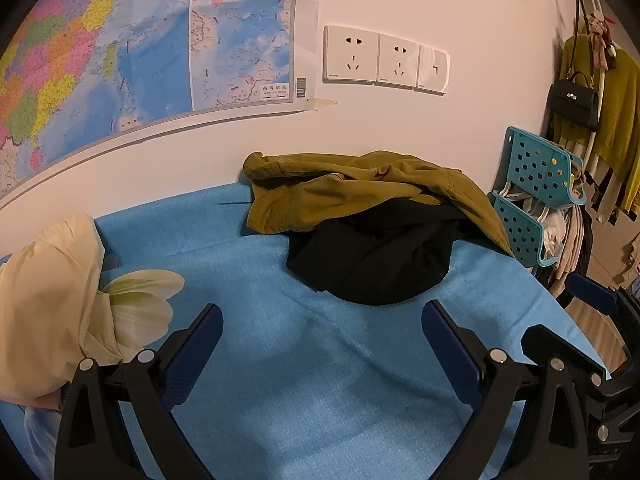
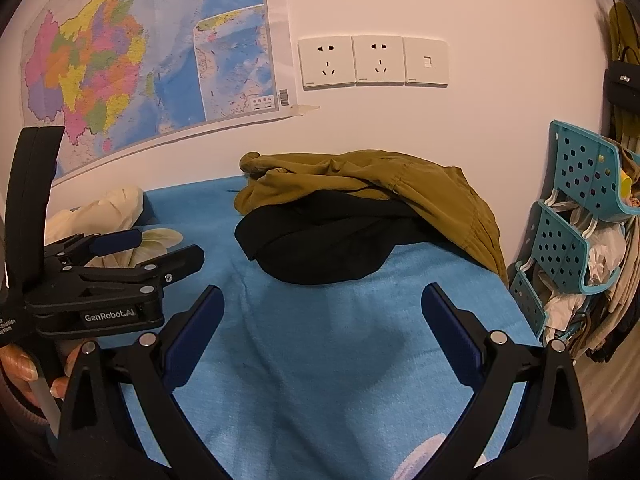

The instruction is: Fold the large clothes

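Nearest you, both tools hang above the near stretch of the blue bed (image 1: 320, 380), and neither has anything in it: your left hand-held gripper (image 1: 320, 320) is spread wide with bare blue cloth between its fingers, and your right hand-held gripper (image 2: 322, 304) is spread just as wide, also holding nothing. In the right wrist view the left tool sits just to the left, side-on, with its fingers apart. By my reading, you are at the very start of the job, at the reach-and-pick step, with no fold yet made. Farther in, past the middle of the bed, lies the black garment (image 1: 368, 256), bunched into a mound; partly over it and behind, against the wall at the bed's far edge, is the olive jacket (image 1: 360, 184), crumpled with one end trailing toward the far right corner. At the bed's left edge sits a cream pillow (image 1: 44, 300), well apart from the pile, and off the right edge hangs a teal rack (image 1: 536, 184) stuffed with bags. Your next move calls for choosing one piece, most likely the black one since it lies nearer, pinching an edge or corner with each tool, and drawing it toward the near open part of the bed to spread it flat. Mind that the jacket overlaps it, so the two may drag together; I cannot tell where the black garment's hem or collar is.
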